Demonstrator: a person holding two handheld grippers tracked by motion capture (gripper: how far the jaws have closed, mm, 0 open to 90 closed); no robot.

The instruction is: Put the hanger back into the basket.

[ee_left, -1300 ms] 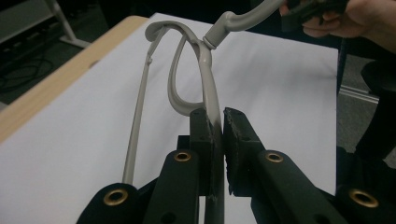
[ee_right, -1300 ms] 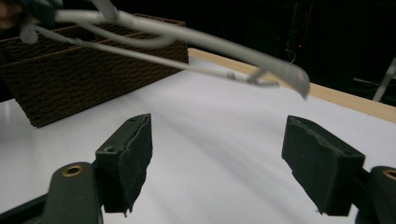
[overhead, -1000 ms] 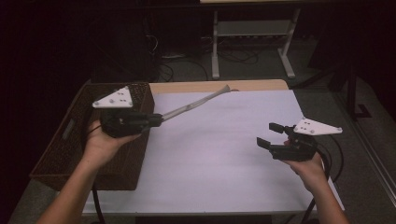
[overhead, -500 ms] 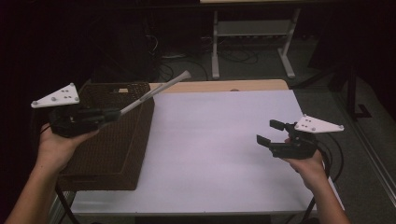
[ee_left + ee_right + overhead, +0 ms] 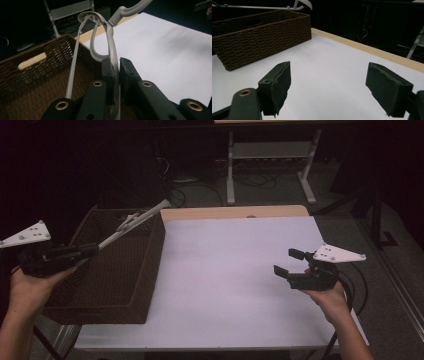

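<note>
My left gripper (image 5: 92,249) is clamped on the grey hanger (image 5: 131,222), now pulled farther left than half a second ago, hanger slanting over the brown wicker basket (image 5: 127,277) at the table's (image 5: 225,270) left edge. My right gripper (image 5: 289,265) stays put over the right side, jaws wide apart

White table (image 5: 230,270) sits bare across its middle, a pale wood strip (image 5: 235,212) running its far edge. Behind it, a grey metal stand (image 5: 270,150) on the floor, dark cables (image 5: 200,195) looping beside it (dim back there).
</note>
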